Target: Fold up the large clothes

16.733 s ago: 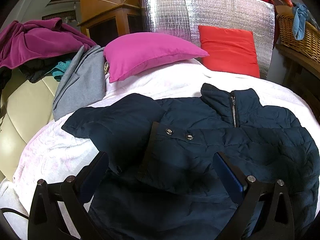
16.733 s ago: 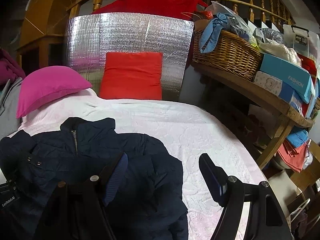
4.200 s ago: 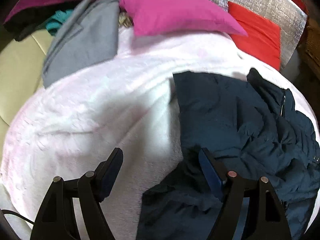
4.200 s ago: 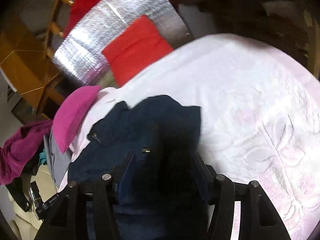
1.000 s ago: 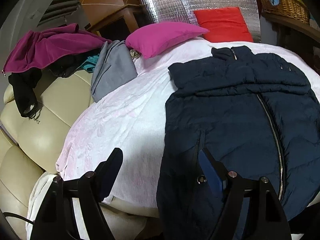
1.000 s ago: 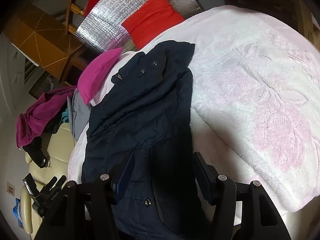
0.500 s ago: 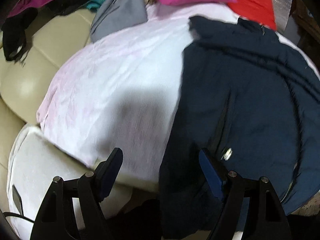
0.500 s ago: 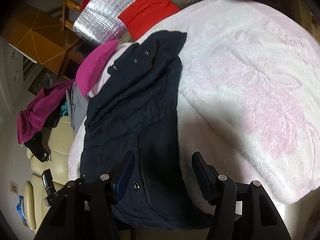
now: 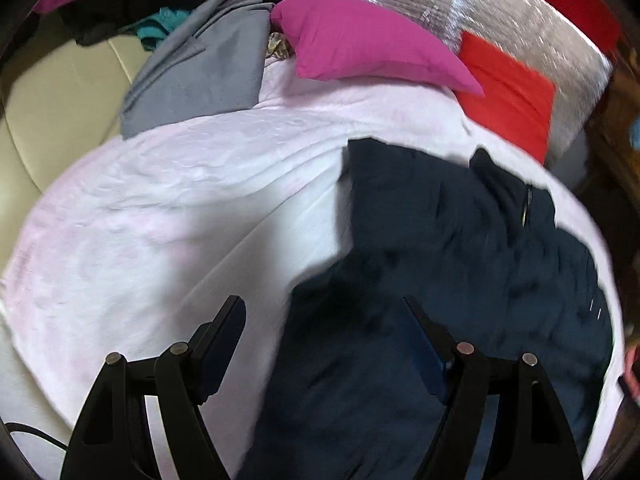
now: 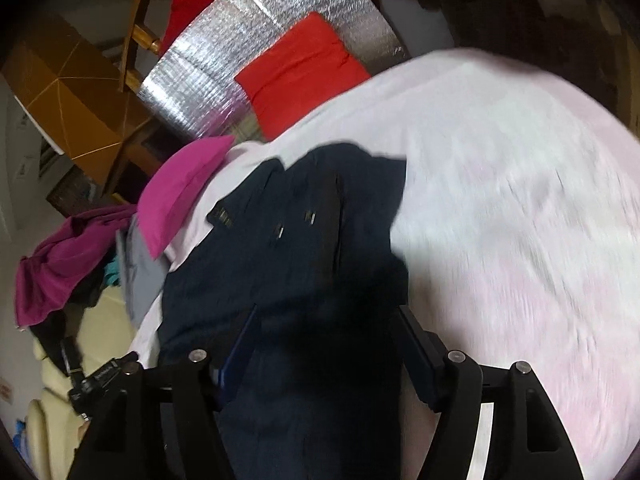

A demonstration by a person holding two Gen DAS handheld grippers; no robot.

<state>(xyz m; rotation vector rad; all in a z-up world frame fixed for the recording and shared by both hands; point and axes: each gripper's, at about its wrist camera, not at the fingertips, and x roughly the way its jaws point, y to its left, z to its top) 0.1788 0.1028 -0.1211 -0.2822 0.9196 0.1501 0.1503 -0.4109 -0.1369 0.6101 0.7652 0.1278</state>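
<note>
A navy puffer jacket (image 9: 460,240) lies on the pale pink blanket (image 9: 160,220), collar and zip toward the cushions. My left gripper (image 9: 322,340) is open above the jacket's left edge. Its right finger is over dark fabric, its left finger over bare blanket. In the right wrist view, the jacket (image 10: 304,248) shows its snaps and runs back to my right gripper (image 10: 326,344). Dark, blurred fabric fills the whole gap between that gripper's fingers and touches both. Its jaws are opening.
A magenta pillow (image 9: 360,40) and a red cushion (image 9: 508,96) lean against a silver foil panel (image 9: 480,8) at the blanket's far end. A grey garment (image 9: 200,76) hangs over the beige sofa (image 9: 52,100) at the left. A purple garment (image 10: 60,256) lies there too.
Both grippers have moved from the blanket's near edge toward the pillows. Jacket fabric has come along between the right fingers, which stand slightly wider. The left fingers have kept their width.
</note>
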